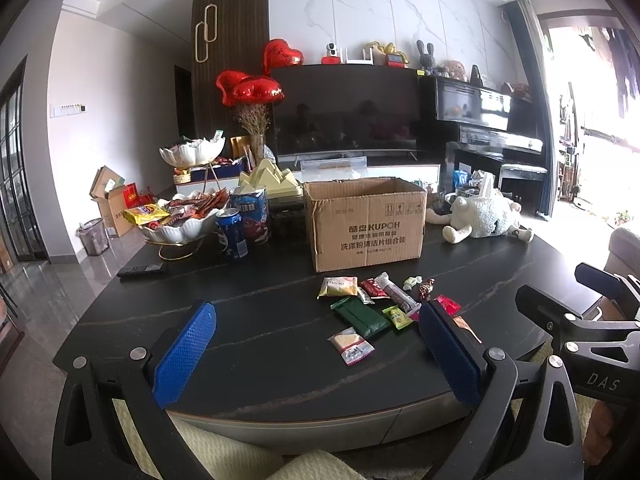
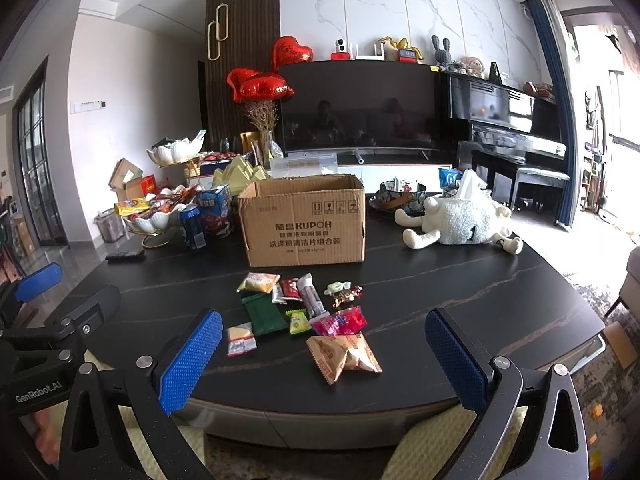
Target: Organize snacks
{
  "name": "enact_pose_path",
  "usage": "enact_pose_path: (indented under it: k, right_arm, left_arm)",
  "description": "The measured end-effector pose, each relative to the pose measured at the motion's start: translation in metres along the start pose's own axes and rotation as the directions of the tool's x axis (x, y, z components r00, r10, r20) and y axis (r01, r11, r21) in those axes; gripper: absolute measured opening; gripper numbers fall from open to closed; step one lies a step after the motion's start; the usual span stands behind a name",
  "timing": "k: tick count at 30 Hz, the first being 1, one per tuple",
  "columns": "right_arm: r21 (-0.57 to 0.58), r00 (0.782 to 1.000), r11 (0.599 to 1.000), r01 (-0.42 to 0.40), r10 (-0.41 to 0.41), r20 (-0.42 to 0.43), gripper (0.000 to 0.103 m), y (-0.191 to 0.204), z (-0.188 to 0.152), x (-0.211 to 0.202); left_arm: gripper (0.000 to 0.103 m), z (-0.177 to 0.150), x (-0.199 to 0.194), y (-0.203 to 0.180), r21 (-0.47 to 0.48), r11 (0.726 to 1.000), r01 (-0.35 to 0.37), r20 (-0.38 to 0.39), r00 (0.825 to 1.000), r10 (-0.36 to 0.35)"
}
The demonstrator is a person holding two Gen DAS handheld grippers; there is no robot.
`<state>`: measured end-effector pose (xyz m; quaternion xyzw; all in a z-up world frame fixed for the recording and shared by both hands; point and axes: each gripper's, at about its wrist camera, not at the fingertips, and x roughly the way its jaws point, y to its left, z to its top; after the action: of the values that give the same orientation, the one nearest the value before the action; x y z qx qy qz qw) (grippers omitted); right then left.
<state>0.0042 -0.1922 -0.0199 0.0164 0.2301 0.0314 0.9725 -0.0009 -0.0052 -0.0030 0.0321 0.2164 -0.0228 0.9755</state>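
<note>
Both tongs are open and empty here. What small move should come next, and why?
Probably lower the right tongs onto the tan snack packet. It lies nearest the table's front edge, almost between those fingers, apart from the other loose snacks, and the open cardboard box stands just behind the pile. The left tongs hold nothing either.

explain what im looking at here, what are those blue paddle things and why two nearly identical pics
The blue paddles are fingers of two hand-held grippers; a person holds one in each hand. Each picture comes from a camera on one gripper, looking forward between its fingers, so the views nearly match. The left gripper and the right gripper are both open and hold nothing. Below them is a dark table with a scatter of small snacks in wrappers. Behind the snacks stands an open cardboard box. To its left are cans and a white bowl of more snacks; to its right lies a plush sheep.
</note>
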Motion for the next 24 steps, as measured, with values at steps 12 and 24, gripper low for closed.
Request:
enact_pose_path:
  k: [12,24]
  right_arm:
    - [0.000,1.000,1.000,0.001,-0.001,0.000,0.102,-0.0004,-0.0005,-0.0004]
    - [0.000,1.000,1.000,0.001,-0.001,-0.003,0.102,-0.0004,-0.0007,0.0001]
  left_arm:
    - [0.103,-0.0012,0.0010,-0.0009,0.000,1.000,0.001,0.000,1.000,-0.001]
    - [0.103,-0.0020,0.0017,-0.0019,-0.001,1.000,0.002,-0.005,1.000,-0.002]
